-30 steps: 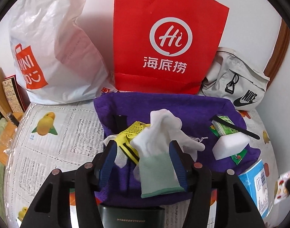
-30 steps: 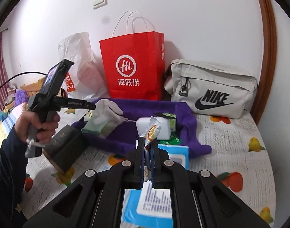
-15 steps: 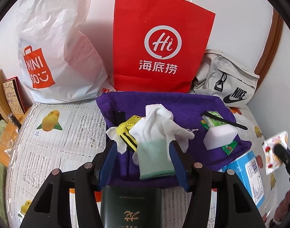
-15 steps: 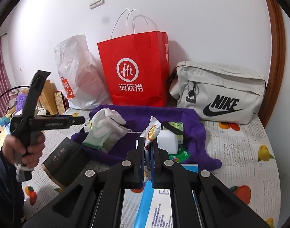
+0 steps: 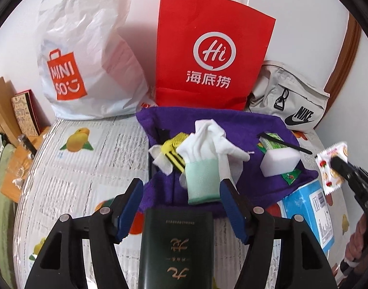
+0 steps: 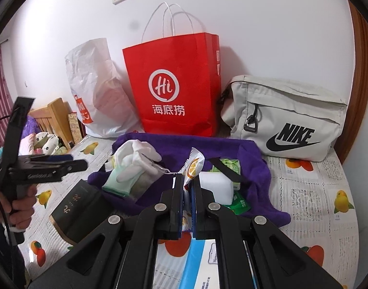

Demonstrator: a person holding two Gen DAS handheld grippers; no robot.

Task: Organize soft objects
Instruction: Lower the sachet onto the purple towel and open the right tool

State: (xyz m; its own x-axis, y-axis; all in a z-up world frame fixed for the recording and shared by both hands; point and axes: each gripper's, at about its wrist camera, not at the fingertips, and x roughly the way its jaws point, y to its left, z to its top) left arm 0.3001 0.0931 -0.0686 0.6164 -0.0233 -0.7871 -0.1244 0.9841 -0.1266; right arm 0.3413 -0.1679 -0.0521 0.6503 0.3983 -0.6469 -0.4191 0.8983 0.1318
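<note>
Both tongs are up over the bed. Our left gripper (image 5: 181,207) is wide open with nothing between its fingers; our right gripper (image 6: 186,192) is pinched nearly closed on a snack packet (image 6: 193,166), which sticks up from the fingertips.

Just ahead of the left fingers lies the glove (image 5: 203,159), white with a mint cuff, on the purple towel (image 5: 232,125). A yellow mesh piece (image 5: 174,144) sits just left of it. Under and between the left fingers is a dark green box (image 5: 176,245). Ahead and right of the left gripper, on the same towel, are a white sponge (image 5: 279,162) and a green pack (image 5: 273,142) with a black strip across it.

We judge the sorting barely begun: 1 item is lifted and in transit, while the glove, mesh, sponge and pack are all loose on the towel. Which of the 3 bags beyond the tongs takes them we cannot tell.

The right view shows the red bag (image 6: 174,91) with its mouth and handles, the full Nike pouch (image 6: 287,118), and a blue box (image 6: 203,265) right under the right fingers. The left view alone shows the packet's printed face (image 5: 332,166) and the mesh clearly, which the glove mostly hides from the right.
</note>
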